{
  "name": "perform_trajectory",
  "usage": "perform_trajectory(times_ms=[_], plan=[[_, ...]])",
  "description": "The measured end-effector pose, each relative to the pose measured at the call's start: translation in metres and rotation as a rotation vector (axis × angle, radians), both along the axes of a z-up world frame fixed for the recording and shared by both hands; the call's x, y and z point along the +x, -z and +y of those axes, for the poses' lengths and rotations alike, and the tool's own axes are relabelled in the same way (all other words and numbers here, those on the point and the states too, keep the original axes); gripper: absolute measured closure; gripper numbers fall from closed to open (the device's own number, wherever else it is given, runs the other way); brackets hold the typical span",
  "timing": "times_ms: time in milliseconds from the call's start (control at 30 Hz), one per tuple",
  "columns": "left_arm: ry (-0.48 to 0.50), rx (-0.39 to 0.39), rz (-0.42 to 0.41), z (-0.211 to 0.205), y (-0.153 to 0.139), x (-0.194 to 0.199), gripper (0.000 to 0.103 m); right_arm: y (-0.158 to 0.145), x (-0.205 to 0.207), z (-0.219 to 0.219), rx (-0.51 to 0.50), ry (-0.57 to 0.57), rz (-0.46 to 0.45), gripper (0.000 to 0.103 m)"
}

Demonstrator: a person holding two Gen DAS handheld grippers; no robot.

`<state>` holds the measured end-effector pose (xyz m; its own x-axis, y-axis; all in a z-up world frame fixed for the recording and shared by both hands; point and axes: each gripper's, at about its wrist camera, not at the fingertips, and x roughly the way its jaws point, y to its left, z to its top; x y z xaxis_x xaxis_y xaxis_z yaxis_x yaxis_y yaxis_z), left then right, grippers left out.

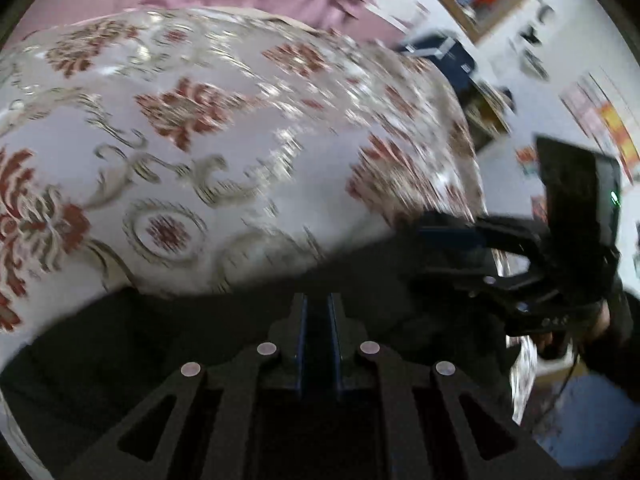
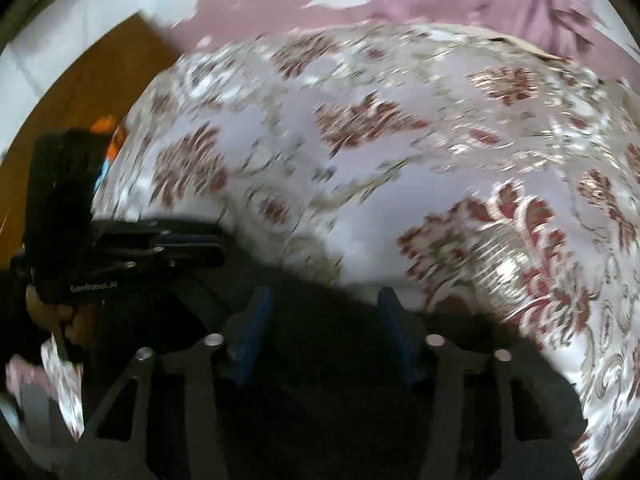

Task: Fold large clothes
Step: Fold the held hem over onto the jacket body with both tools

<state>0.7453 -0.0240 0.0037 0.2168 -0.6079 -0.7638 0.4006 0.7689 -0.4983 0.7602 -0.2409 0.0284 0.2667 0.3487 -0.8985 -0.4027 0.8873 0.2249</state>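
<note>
A dark garment (image 1: 160, 340) lies along the near edge of a table under a white tablecloth with red flowers (image 1: 224, 168). My left gripper (image 1: 318, 320) points down at the garment, its blue pads pinched together with dark cloth between them. In the right wrist view the left gripper (image 2: 216, 249) shows from the side, jaws together. My right gripper (image 2: 326, 320) hangs over the same dark garment (image 2: 320, 400) with its blue pads wide apart, pressing on nothing. In the left wrist view the right gripper (image 1: 436, 240) sits to the right, at the garment's edge. Both views are blurred.
A pink cloth (image 2: 440, 0) lies past the far side of the tablecloth (image 2: 360, 184). A brown wooden surface (image 2: 100, 80) shows at the left. A dark blue box (image 1: 444, 56) stands beyond the table's right end. A hand (image 2: 44, 308) holds the left gripper.
</note>
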Motion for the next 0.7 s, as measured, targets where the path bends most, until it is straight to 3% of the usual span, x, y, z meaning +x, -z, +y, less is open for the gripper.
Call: perform_trajectory(times_ms=[133,533,600,700], plan=[[0.094,0.028,0.015,-0.005,0.009,-0.027,0.093,0.012,-0.026,0.013,-0.099,-0.166,0.042,0.057],[0.151,0.188,0.105,-0.004,0.041,-0.024,0.093,0.03,-0.044,0.014,-0.24,-0.29,0.119,0.057],[0.152,0.203,0.107,-0.006,0.044,-0.023,0.093,0.031,-0.041,0.013,-0.224,-0.29,0.149,0.056],[0.151,0.206,0.112,-0.006,0.049,-0.022,0.093,0.027,-0.028,-0.002,-0.068,-0.197,0.238,0.054]])
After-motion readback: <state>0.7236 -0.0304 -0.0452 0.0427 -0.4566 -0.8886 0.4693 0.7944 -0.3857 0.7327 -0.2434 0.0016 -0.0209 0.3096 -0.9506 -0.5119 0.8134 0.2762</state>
